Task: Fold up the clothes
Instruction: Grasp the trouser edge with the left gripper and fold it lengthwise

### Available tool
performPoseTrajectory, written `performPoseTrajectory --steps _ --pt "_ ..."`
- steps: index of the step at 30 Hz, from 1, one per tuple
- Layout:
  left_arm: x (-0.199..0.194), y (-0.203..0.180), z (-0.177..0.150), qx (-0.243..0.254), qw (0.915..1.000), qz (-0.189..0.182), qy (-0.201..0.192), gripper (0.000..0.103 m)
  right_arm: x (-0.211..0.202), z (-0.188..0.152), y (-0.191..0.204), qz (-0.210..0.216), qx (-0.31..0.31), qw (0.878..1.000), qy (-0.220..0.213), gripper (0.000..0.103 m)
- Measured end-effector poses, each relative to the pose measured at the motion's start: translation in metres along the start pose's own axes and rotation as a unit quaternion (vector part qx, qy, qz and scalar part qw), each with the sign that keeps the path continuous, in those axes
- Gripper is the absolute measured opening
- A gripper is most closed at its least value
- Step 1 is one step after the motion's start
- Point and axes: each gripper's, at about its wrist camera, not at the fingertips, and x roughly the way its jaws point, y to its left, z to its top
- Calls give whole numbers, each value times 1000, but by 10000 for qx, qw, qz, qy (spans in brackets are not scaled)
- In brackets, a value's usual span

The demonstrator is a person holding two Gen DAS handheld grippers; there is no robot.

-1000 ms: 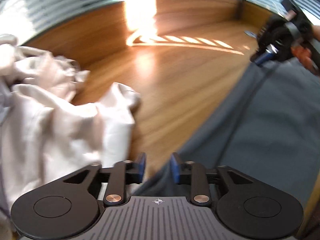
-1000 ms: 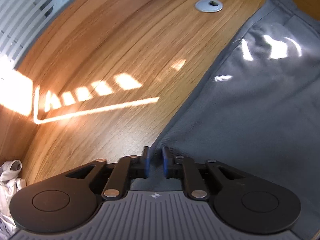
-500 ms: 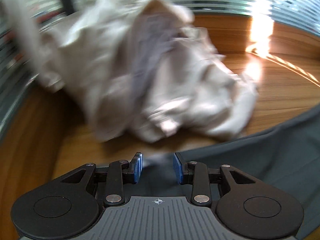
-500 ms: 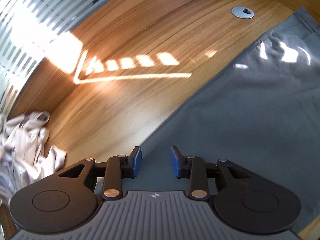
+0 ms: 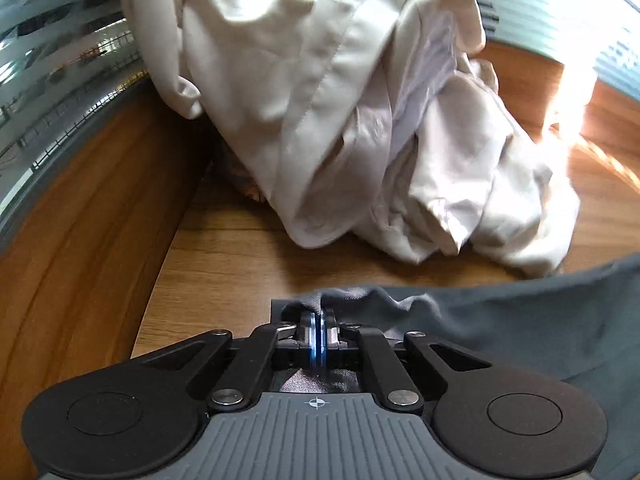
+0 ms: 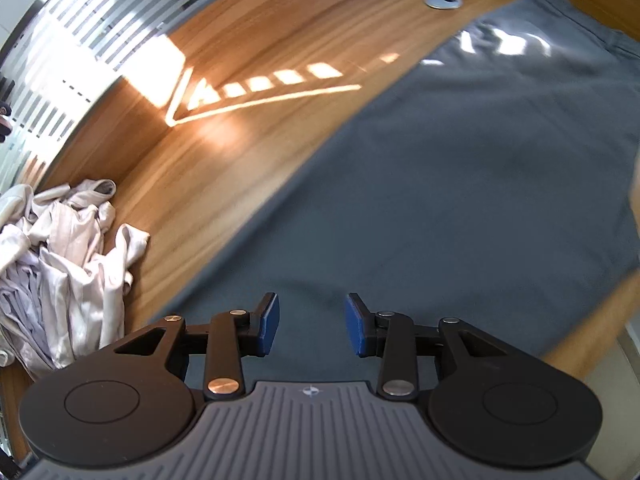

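L wrist view: heap of clothes point(image 5: 360, 120) fills upper centre on the table point(image 5: 224, 248); spread garment point(image 5: 540, 320) lower right, its edge bunched at left gripper point(image 5: 319, 320), bottom centre. R wrist view: heap at left edge, garment across centre-right, grommet point(image 6: 443, 0) top, right gripper point(image 6: 312, 322) over garment.

Left gripper point(image 5: 319, 322) fingers pinched together, right gripper point(image 6: 311, 323) fingers spread apart
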Motion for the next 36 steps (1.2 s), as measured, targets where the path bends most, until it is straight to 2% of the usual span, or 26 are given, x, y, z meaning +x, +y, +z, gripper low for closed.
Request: performPoseTrajectory --steps 2,5,8,10,12,15,19,22,26,34,36 --pt "-1 3 1 -19 9999 152 60 4 -7 -12 -4 -41 47 10000 -39 41" --pt "10 7 -2 39 9987 331 389 7 -15 -27 -10 -110 141 9998 -85 41" --pt "13 6 -2 194 9973 558 431 15 -23 -43 -16 -219 109 9996 -147 41" --pt "8 7 0 129 9981 543 275 30 -30 -53 -21 -282 69 9993 -237 43" --pt "-4 7 4 53 9992 402 -13 30 -37 -63 -28 -351 53 9988 -342 45" --pt "-20 -5 12 215 9989 180 -375 32 -47 -78 -42 -484 84 9974 -518 46" --pt "-26 -50 21 784 9953 -405 -401 39 -58 -95 -66 -660 216 9944 -792 46" --pt "-28 -87 28 1243 9877 -871 -373 39 -63 -103 -86 -870 241 9906 -1024 46" --pt "-27 -156 37 1897 9705 -1472 -209 39 -68 -103 -119 -1162 245 9838 -1343 46" --pt "-18 -295 68 2366 9409 -2411 254 39 -65 -81 -190 -1494 109 9727 -1774 43" --pt "-21 -330 73 2555 9281 -2688 315 39 -61 -73 -205 -1531 41 9715 -1812 42"
